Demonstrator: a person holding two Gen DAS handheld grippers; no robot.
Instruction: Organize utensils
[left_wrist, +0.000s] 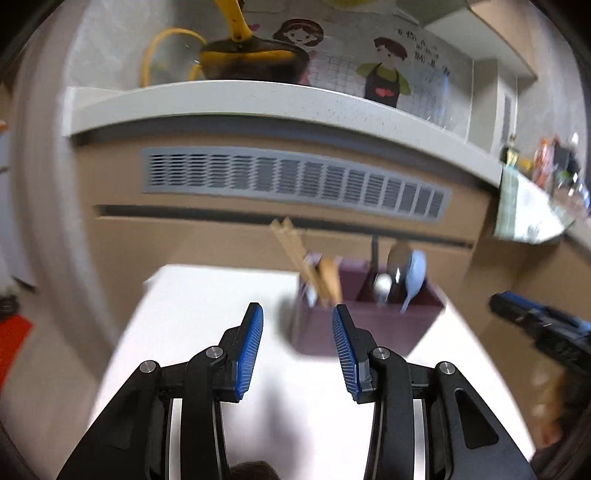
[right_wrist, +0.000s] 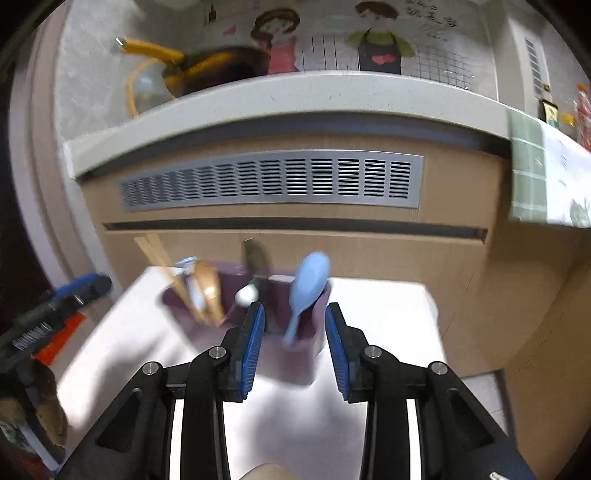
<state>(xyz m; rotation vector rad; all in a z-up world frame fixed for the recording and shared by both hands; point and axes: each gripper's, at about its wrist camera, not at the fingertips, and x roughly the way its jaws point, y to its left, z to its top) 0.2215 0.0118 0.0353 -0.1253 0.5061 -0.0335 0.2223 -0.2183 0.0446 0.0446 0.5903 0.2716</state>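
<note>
A purple utensil holder (left_wrist: 332, 328) stands on a white table (left_wrist: 207, 314). Its left part holds wooden chopsticks (left_wrist: 291, 247) and a wooden spoon (left_wrist: 330, 277). Its right part holds a light blue spoon (left_wrist: 415, 277) and metal spoons (left_wrist: 397, 262). My left gripper (left_wrist: 297, 314) is open and empty, just short of the holder's left side. In the right wrist view the holder (right_wrist: 295, 354) shows the blue spoon (right_wrist: 308, 288), the chopsticks (right_wrist: 162, 262) and a wooden spoon (right_wrist: 208, 288). My right gripper (right_wrist: 293, 310) is open and empty, its fingers either side of the holder's right end.
A brown cabinet front with a grey vent grille (left_wrist: 295, 181) and a pale counter edge (left_wrist: 258, 99) stand behind the table. A dark pan with a yellow handle (right_wrist: 207, 66) sits on the counter. The other gripper (left_wrist: 543, 328) shows at the right edge.
</note>
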